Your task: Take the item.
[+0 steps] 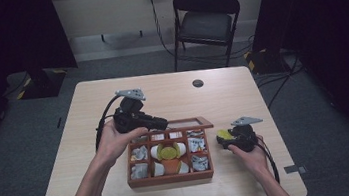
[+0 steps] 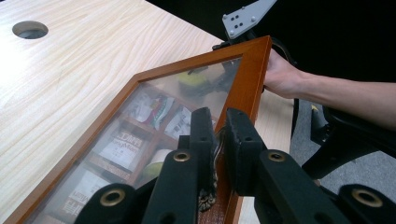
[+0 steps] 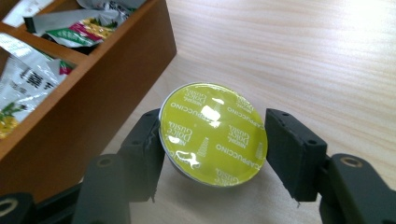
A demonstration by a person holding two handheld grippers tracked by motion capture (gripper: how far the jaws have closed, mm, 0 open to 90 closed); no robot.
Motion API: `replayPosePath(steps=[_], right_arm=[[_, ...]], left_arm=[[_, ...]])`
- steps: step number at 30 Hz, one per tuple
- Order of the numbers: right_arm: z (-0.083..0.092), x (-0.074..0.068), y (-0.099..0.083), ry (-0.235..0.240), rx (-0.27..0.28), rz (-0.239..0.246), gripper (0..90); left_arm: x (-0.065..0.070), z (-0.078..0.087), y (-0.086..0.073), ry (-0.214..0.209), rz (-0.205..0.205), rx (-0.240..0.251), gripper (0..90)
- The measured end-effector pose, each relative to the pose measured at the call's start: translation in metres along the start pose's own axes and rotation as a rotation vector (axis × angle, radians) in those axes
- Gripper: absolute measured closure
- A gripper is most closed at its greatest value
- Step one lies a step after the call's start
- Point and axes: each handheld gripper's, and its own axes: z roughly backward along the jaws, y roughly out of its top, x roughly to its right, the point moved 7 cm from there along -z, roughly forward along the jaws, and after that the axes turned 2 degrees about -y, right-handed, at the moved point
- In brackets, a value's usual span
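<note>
Right gripper view: our right gripper (image 3: 212, 154) clamps its jaws on a yellow-green capsule (image 3: 213, 134) just above the worktop (image 3: 299, 56), beside the wooden box (image 1: 171, 178). Farther off, our left gripper (image 2: 219, 135) pinches the raised glass lid (image 2: 247, 84).

A recording lab: black curtains (image 1: 8, 32), cabled floor, lone folding chair (image 1: 207, 21).
</note>
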Motion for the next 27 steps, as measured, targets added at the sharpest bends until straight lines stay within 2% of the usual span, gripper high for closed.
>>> replayPosePath(steps=[5, 10, 18, 22, 27], right_arm=[[-0.001, 0.002, -0.001, -0.007, 0.006, -0.012, 39.2], [0.000, 0.001, 0.000, 0.008, 0.016, -0.023, 27.8], [0.018, 0.002, 0.002, 0.006, 0.054, -0.034, 23.4], [0.029, 0.002, -0.002, 0.011, 0.046, -0.020, 20.9], [0.033, -0.001, -0.013, 0.024, 0.002, 0.006, 18.6]], left_arm=[[0.000, 0.000, 0.000, 0.001, 0.001, 0.004, 82.0], [0.000, 0.000, 0.000, 0.000, 0.001, -0.002, 82.0], [0.000, 0.000, 0.000, -0.004, 0.016, -0.006, 81.9], [0.001, -0.001, -0.001, -0.005, 0.018, -0.008, 81.9], [0.001, -0.001, -0.002, -0.007, 0.012, -0.014, 81.9]])
